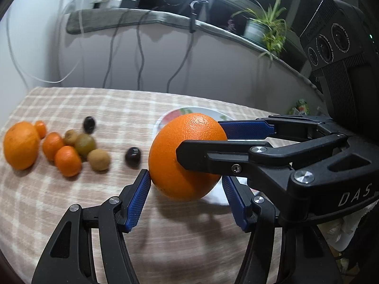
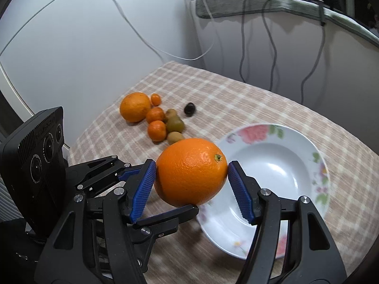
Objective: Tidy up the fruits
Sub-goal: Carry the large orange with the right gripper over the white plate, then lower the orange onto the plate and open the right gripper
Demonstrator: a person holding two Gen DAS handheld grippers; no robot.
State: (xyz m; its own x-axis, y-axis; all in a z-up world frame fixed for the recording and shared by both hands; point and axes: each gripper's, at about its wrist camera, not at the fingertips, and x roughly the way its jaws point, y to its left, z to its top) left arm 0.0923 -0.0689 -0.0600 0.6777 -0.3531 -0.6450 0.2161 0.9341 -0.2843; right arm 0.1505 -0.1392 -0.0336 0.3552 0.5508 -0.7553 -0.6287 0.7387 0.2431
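Note:
A large orange [image 2: 189, 172] hangs above the checked tablecloth, just left of a white flowered plate [image 2: 317, 172]. Both grippers are shut on it crosswise. My right gripper [image 2: 191, 164] presses its blue pads on the orange's left and right sides. My left gripper [image 1: 186, 176] holds the same orange [image 1: 187, 156] by its lower sides, while the right gripper [image 1: 201, 139] reaches in from the right. The remaining fruit lies in a cluster at the left: another big orange [image 1: 21, 145], small tangerines [image 1: 68, 161], kiwis [image 1: 99, 159] and two dark fruits [image 1: 133, 156].
The plate [image 1: 170, 116] is mostly hidden behind the orange in the left wrist view. A wall with hanging cables [image 2: 272, 47] stands behind the table. A ledge with a potted plant [image 1: 265, 28] runs at the back right.

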